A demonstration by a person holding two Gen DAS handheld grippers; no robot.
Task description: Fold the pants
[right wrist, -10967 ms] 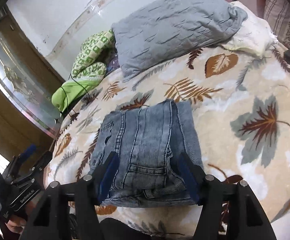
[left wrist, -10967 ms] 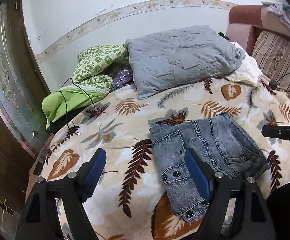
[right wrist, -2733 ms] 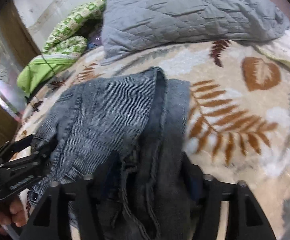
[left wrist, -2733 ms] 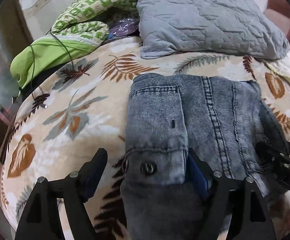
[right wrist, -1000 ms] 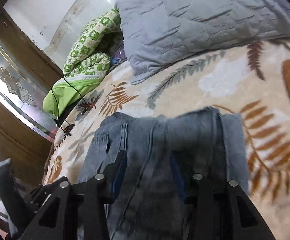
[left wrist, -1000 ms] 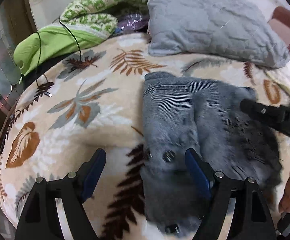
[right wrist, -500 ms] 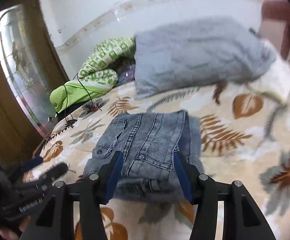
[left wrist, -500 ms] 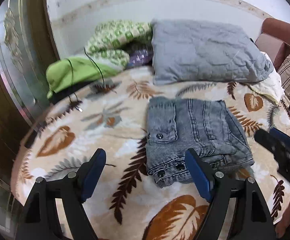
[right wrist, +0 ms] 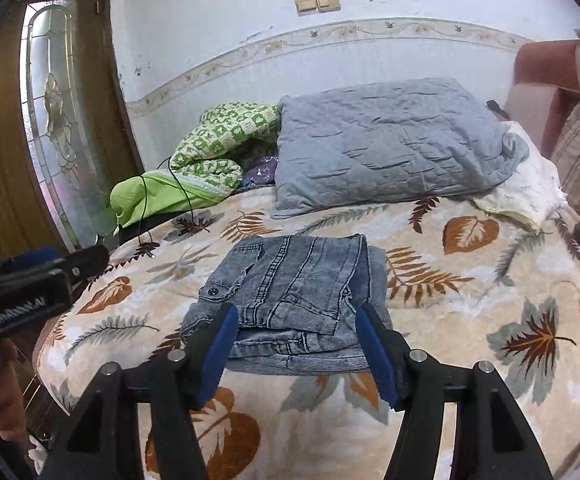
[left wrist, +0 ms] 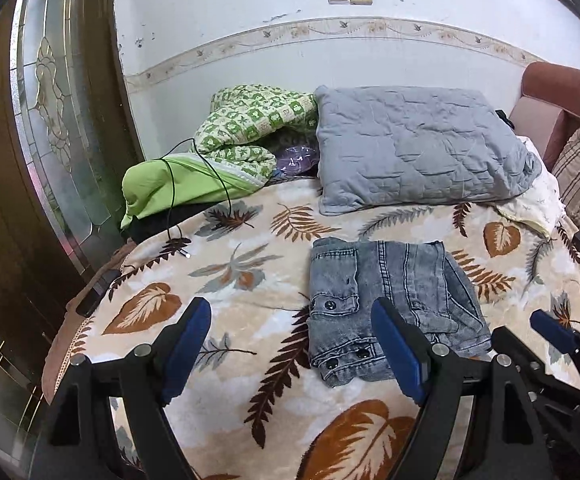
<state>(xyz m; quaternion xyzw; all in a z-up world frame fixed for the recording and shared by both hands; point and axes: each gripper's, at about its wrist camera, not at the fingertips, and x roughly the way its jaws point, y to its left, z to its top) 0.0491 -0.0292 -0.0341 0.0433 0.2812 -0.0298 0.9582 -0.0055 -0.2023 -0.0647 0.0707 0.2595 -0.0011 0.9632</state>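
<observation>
The grey-blue denim pants (left wrist: 386, 292) lie folded into a compact rectangle on the leaf-patterned blanket (left wrist: 226, 280); in the right wrist view the pants (right wrist: 294, 292) show stacked layers at their near edge. My left gripper (left wrist: 294, 344) hangs above the blanket near the bundle's left side, open and holding nothing. My right gripper (right wrist: 294, 344) is held back over the bundle's near edge, its jaws opening, with nothing pressed between the blue pads. Each gripper shows at the edge of the other's view.
A grey quilted pillow (left wrist: 414, 152) lies behind the pants. A green checked quilt (left wrist: 246, 128) and a lime-green bundle (left wrist: 162, 188) with a black cable sit at the back left. A wooden glass-panelled door (left wrist: 46, 132) stands left, a sofa (left wrist: 558, 116) right.
Both grippers pulled back and rose away from the folded pants, which now lie free on the blanket. The right gripper's jaws widened; the view tilted up to show more wall.
</observation>
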